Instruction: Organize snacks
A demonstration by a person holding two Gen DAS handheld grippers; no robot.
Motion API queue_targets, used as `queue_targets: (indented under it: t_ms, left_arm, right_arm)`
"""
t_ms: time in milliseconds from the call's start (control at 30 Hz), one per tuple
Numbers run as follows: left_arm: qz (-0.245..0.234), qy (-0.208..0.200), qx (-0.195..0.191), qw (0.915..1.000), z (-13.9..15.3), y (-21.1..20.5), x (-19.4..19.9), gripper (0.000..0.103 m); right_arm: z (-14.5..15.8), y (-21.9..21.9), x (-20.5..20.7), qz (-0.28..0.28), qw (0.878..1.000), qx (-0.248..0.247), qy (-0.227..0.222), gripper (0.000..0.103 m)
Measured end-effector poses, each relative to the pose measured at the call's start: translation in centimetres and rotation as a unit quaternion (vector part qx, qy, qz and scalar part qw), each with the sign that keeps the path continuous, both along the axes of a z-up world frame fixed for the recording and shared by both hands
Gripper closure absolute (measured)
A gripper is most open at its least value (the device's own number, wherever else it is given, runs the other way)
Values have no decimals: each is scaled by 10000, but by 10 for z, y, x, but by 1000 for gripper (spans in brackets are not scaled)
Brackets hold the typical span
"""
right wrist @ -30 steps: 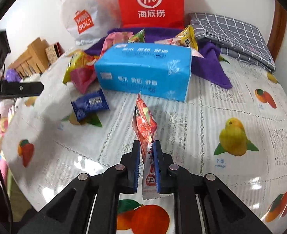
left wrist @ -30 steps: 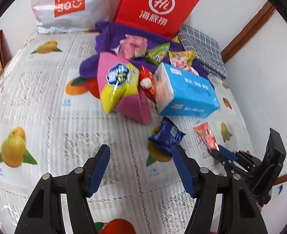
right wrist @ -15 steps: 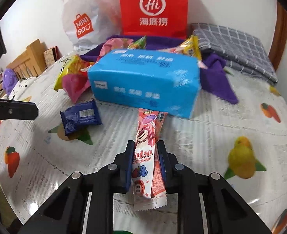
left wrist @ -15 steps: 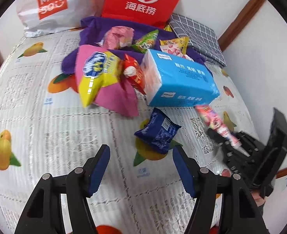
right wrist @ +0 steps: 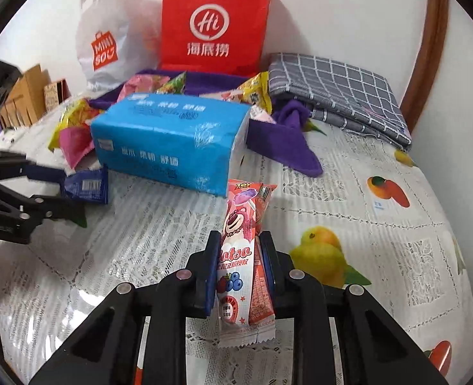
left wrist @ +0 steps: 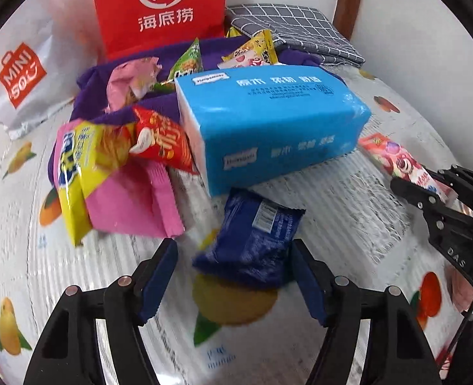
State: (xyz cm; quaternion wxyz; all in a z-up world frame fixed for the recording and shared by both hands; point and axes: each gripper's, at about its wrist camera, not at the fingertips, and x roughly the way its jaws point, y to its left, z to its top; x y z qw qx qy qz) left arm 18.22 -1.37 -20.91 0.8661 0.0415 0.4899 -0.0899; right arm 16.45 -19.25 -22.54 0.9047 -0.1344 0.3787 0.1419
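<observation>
Lying between the opening left gripper (left wrist: 233, 276) pads (untouched): blue snack packet (left wrist: 255, 234).

We saw bright, even light in both fisheye views, with soft shadows. Glare lay on the glossy tablecloth (right wrist: 85, 292). Edges curved strongly and ended in dark corners. The blue packet (left wrist: 255, 240) was motion-blurred.

Left gripper (left wrist: 233, 266) low centre of frame, jaws opening wide, right gripper (right wrist: 239, 264) low centre, clamped on something
</observation>
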Motion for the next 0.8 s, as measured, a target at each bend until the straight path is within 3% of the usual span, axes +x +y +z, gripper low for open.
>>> queue_targets:
  t_ms: [100, 267, 333, 367, 500, 700, 800]
  left_arm:
    - [-38, -59, -18, 10000, 1, 1, 5, 33]
    - [-100, -127, 41, 9999, -1, -1, 9, 33]
    - [-108, -229, 48, 9997, 0, -2, 5, 48]
    - [-80, -266, 34, 9996, 1, -2, 2, 60]
    - [8, -250, -200, 9995, 3, 6, -9, 61]
    - [157, -482, 4, 9987, 2, 15, -40, 61]
    - [356, -485, -92, 9981, 3, 23, -44, 61]
  right_arm:
    - [-5, -2, 4, 10, 9998, 40, 190, 79]
    - [-9, -18, 13, -87, 9972, 545, 499, 79]
    - [-10, -18, 13, -98, 9967, 604, 530, 79]
    - [-10, -17, 13, -98, 9969, 582, 522, 79]
    - [-10, -11, 10, -101, 9982, 382, 445, 79]
    - [-11, -19, 14, -90, 9966, 610, 547, 79]
    - [-11, -17, 13, -98, 9969, 567, 532, 79]
